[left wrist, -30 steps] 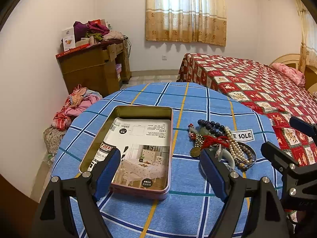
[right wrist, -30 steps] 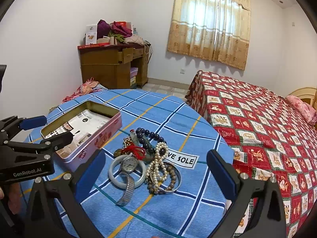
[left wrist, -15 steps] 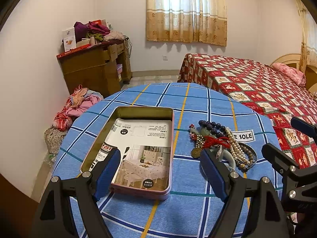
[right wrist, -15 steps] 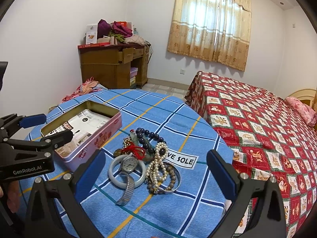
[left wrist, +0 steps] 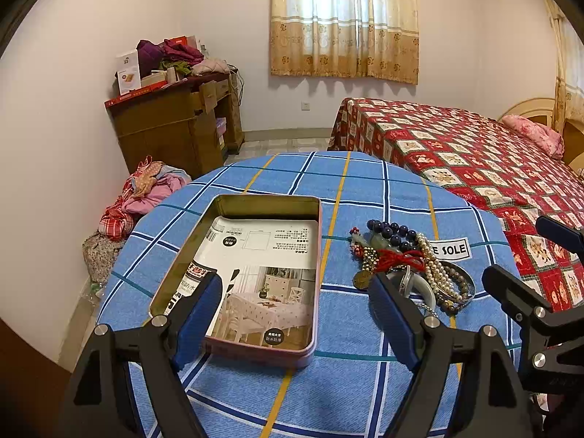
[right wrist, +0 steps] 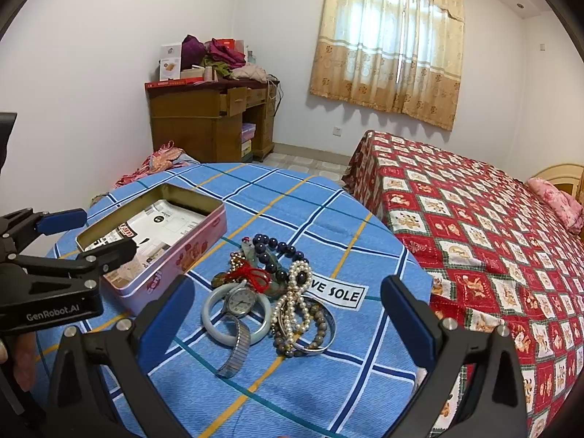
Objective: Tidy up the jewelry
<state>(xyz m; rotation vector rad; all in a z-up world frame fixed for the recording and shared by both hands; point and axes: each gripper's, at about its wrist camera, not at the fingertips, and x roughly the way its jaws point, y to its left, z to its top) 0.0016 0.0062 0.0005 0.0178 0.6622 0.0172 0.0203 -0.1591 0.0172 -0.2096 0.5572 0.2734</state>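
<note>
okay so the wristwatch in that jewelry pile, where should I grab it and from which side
Take the wristwatch by its metal stretch band, coming from above on the near side with the right gripper. The band's loose end trails out of the pile onto bare cloth, while the watch face lies on the pale bangle next to the pearl strand, so gripping there would probably snag them.

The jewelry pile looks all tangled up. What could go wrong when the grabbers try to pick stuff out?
1. The pearl strand, red cord and dark beads overlap, so lifting one piece may drag others along.
2. The pile lies near the table edge, so dragged pieces could slip off.
3. The watch lies across the pale bangle; the open right gripper might pinch both.
</note>
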